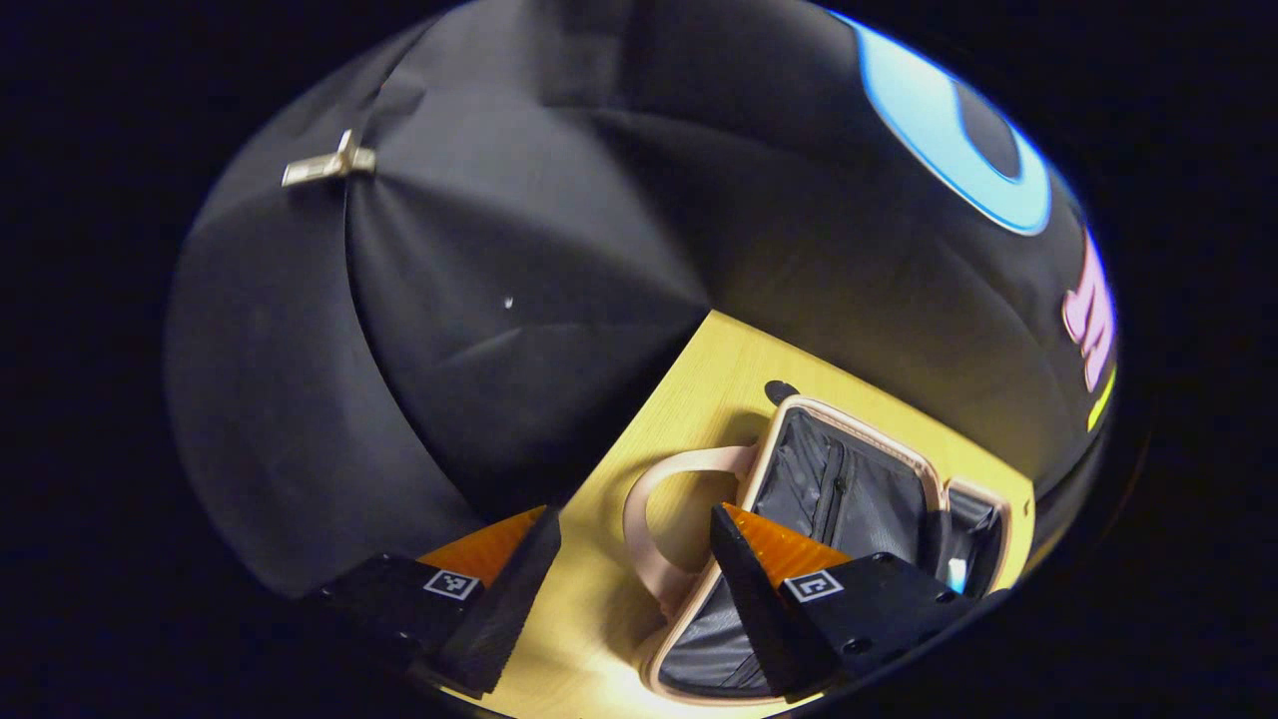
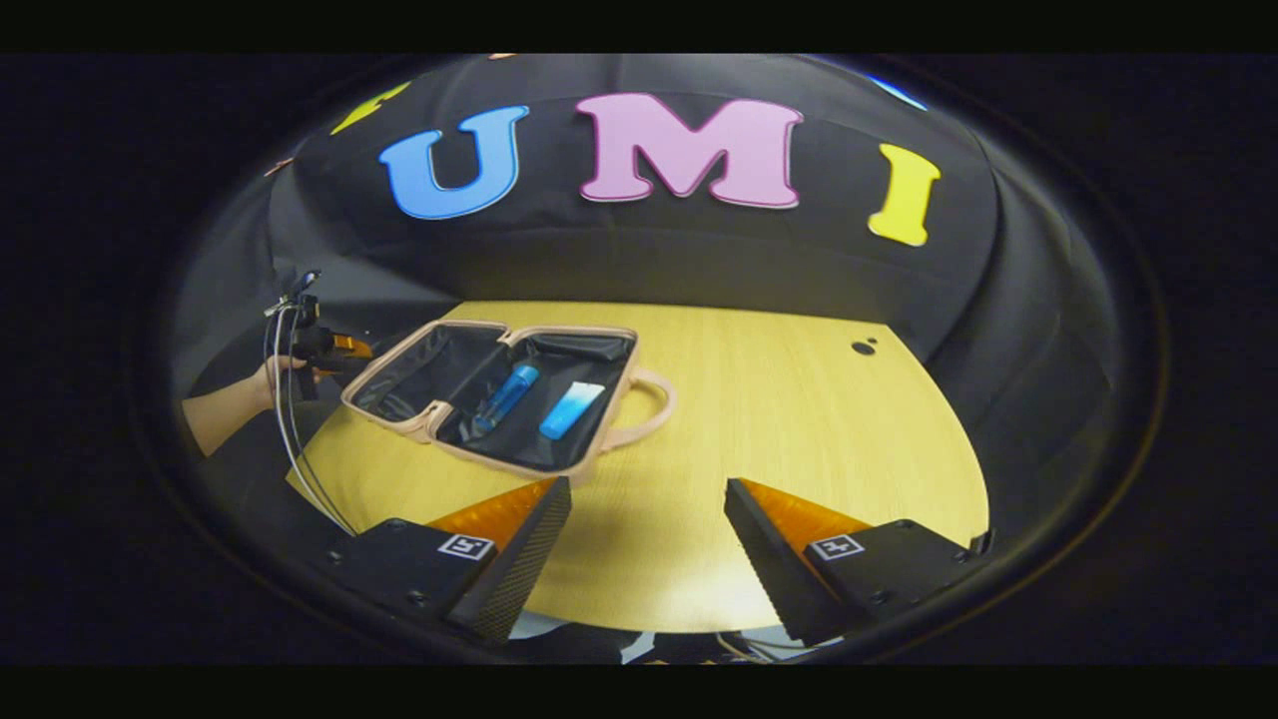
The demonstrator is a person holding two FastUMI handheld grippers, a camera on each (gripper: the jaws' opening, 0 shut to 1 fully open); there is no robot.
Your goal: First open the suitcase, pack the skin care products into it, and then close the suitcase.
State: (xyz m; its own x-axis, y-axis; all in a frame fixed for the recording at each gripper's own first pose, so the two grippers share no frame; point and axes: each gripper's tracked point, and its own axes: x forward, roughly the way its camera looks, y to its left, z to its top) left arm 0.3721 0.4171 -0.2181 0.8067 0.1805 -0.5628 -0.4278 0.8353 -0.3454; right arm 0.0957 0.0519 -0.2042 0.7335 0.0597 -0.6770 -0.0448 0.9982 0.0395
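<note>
The pink suitcase (image 2: pixel 494 399) is lying open on the wooden bench (image 2: pixel 779 419), both halves spread flat and showing dark lining. A blue bottle (image 2: pixel 506 395) and a light-blue tube (image 2: pixel 572 409) are lying side by side in the half nearer the handle (image 2: pixel 649 404). The right gripper (image 2: pixel 647 544) is hovering over bare bench, well apart from the case, its fingers spread wide and holding nothing. The left gripper (image 1: pixel 634 574) is also gaping empty, hanging above the suitcase handle (image 1: pixel 654 519), one finger overlapping the case's rim (image 1: pixel 699 599). A hand (image 2: pixel 270 379) is holding that gripper beyond the case.

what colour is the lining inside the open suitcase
Dark grey to black; the suitcase lining shows best in the right gripper view.
</note>
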